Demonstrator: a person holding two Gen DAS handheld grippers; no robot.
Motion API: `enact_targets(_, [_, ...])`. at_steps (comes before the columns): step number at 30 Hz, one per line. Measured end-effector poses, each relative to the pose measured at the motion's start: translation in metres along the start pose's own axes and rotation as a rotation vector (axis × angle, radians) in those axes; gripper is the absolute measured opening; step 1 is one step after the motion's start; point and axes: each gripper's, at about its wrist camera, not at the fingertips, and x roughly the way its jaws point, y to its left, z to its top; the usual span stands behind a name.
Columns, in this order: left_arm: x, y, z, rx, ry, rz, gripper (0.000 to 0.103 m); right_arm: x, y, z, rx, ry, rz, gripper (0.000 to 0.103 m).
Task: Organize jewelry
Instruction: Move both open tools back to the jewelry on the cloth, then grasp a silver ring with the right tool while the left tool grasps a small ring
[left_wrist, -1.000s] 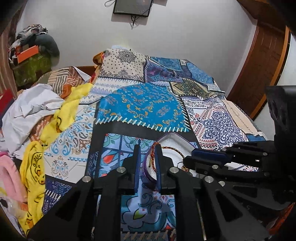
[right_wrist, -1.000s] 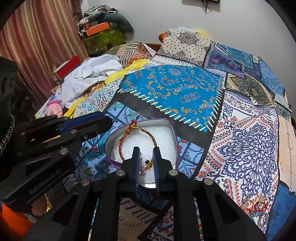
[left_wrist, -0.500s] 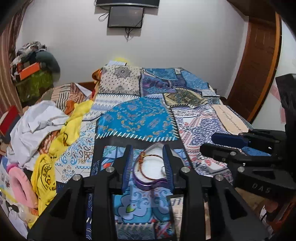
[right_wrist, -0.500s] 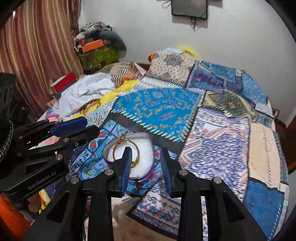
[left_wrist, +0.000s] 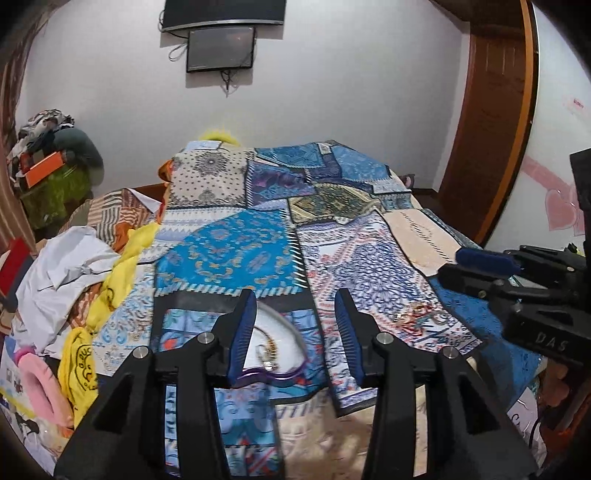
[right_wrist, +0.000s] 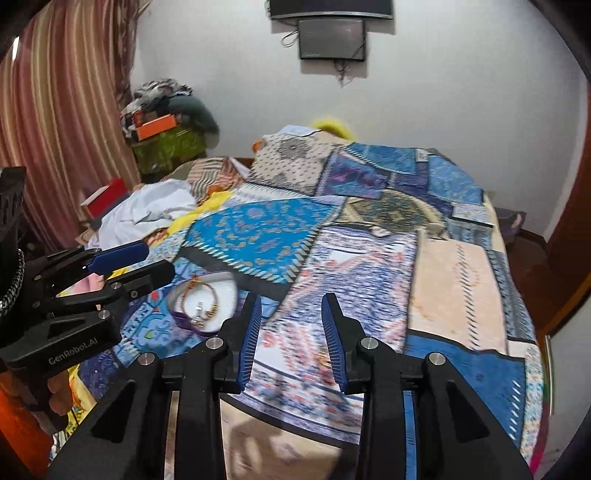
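A purple-rimmed, white-lined jewelry box (left_wrist: 273, 339) lies open on the patchwork bedspread; it also shows in the right wrist view (right_wrist: 207, 299). A red-gold cord bracelet (right_wrist: 197, 288) and a small clasp piece (left_wrist: 266, 350) lie inside it. More jewelry (left_wrist: 417, 317) lies loose on the cloth to the right of the box, and shows blurred in the right wrist view (right_wrist: 321, 354). My left gripper (left_wrist: 297, 336) is open and empty, above the box's near side. My right gripper (right_wrist: 291, 339) is open and empty, right of the box.
A patchwork bedspread (left_wrist: 229, 251) covers the bed. White and yellow clothes (left_wrist: 74, 273) pile at its left edge, with a pink item (left_wrist: 33, 384) below. A wooden door (left_wrist: 487, 110) stands right, a striped curtain (right_wrist: 55, 110) left.
Both grippers opened, let go of the box and the bracelet, and pulled back and up. The bracelet now lies in the box. The right gripper swung right.
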Motion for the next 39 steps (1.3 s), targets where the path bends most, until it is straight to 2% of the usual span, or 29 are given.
enact_targets(4, [0.013,-0.015,-0.004,0.015,0.036,-0.010,0.047,-0.009,-0.028,-0.008,0.045,-0.013,-0.037,0.046])
enact_targets(14, [0.053,-0.043,-0.022,0.029,0.160,-0.059,0.047,-0.008,-0.077,-0.039,0.111,0.052,-0.093,0.046])
enact_targets(23, [0.083,-0.057,-0.038,0.014,0.229,-0.100,0.047,0.011,-0.090,-0.063,0.145,0.137,-0.043,0.046])
enact_targets(27, [0.090,-0.059,-0.038,0.015,0.235,-0.117,0.040,0.021,-0.085,-0.064,0.138,0.153,0.000,0.046])
enact_targets(31, [0.096,-0.058,-0.037,0.009,0.240,-0.148,0.027,0.028,-0.079,-0.062,0.113,0.151,0.028,0.046])
enact_targets(33, [0.098,-0.059,-0.037,0.013,0.244,-0.164,0.026,0.030,-0.077,-0.062,0.108,0.148,0.040,0.046])
enact_targets(36, [0.100,-0.063,-0.038,0.030,0.246,-0.168,0.024,0.033,-0.075,-0.062,0.097,0.149,0.052,0.038])
enact_targets(39, [0.103,-0.065,-0.038,0.031,0.250,-0.168,0.013,0.041,-0.072,-0.064,0.089,0.174,0.064,0.028])
